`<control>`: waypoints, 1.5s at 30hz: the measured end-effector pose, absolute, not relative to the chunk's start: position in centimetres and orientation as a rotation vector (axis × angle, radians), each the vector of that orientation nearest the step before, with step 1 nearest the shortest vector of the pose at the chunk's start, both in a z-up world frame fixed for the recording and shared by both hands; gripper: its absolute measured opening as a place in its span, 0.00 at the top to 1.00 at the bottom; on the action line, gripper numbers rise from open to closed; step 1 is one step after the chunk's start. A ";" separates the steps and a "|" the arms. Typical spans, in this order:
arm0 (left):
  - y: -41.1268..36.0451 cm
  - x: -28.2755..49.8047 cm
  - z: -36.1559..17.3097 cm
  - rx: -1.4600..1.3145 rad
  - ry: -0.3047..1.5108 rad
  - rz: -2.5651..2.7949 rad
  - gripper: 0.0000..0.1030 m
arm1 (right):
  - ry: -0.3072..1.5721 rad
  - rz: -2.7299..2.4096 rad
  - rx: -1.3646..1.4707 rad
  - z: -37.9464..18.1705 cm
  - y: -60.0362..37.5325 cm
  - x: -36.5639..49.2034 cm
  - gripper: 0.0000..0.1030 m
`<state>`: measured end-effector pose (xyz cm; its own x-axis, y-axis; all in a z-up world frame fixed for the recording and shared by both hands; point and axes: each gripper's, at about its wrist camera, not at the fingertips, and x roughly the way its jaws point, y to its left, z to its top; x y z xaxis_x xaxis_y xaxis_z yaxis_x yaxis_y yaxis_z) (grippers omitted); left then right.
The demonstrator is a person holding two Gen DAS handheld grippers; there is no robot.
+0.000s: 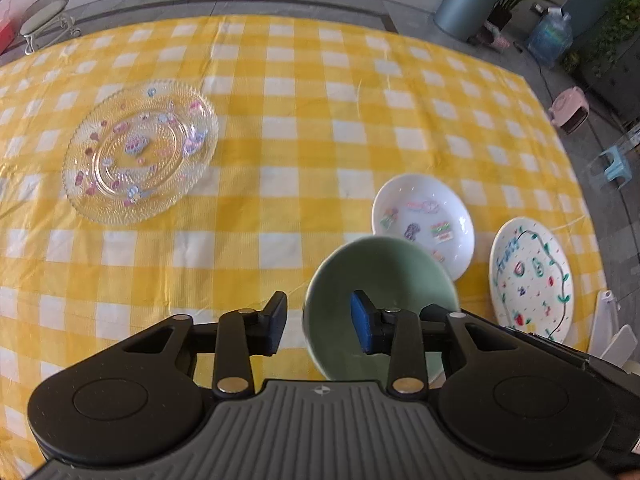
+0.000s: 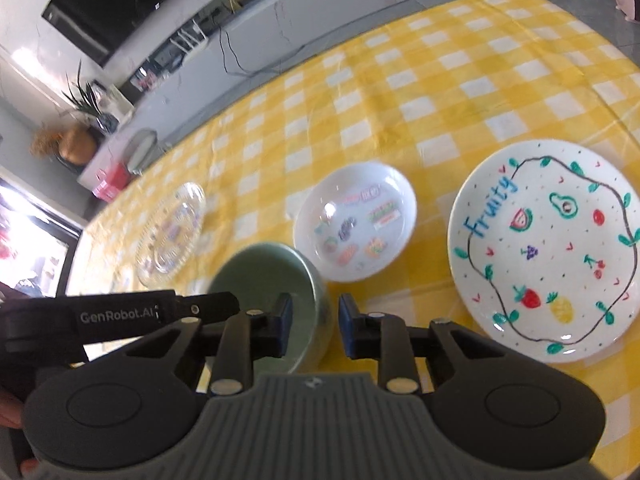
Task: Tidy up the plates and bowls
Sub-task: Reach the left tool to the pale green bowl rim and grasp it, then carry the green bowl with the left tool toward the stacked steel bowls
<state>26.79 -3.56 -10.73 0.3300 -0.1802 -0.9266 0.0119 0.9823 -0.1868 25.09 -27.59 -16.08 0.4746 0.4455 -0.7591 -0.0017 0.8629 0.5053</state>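
Both hand-held grippers straddle opposite rims of a pale green glazed ceramic bowl [image 1: 380, 280]: the left gripper [image 1: 320, 322] has one blue pad inside the bowl and the other outside its wall, jaws partly open with a clear gap to the rim, while the right gripper [image 2: 314, 326] brackets the bowl's near wall more narrowly, though whether its pads press the ceramic cannot be told. Neither grip looks secure, so the smooth glaze could slip if the bowl is lifted on one thin rim, and it appears tilted, which would tip it further. Just beyond, touching or nearly so, sits a small white dish with colourful stickers [image 1: 424, 220], at risk of a knock from the bowl's far edge; beside that lies a white round plate painted with fruit and the word "Fruity" [image 2: 548, 248]. Well apart across the yellow-and-white checked tablecloth [image 1: 304, 120] rests a clear pressed-glass plate with pastel decals [image 1: 140, 152].
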 end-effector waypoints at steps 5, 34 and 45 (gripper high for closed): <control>-4.4 27.0 -11.6 -0.095 1.268 -0.120 0.73 | 1.074 0.287 0.443 -16.8 -26.9 25.2 0.80; -5.9 26.2 -10.0 -0.047 1.235 -0.084 0.92 | 1.057 0.255 0.439 -16.3 -27.2 24.2 0.89; -5.4 23.2 -6.0 -0.096 1.126 -0.115 0.92 | 0.978 0.272 0.476 -13.4 -28.2 21.4 0.89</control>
<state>23.16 -5.41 -5.99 0.4252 -0.1404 -0.8941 0.0429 0.9899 -0.1350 21.36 -28.25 -13.38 0.5369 0.4277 -0.7272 -0.0089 0.8648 0.5020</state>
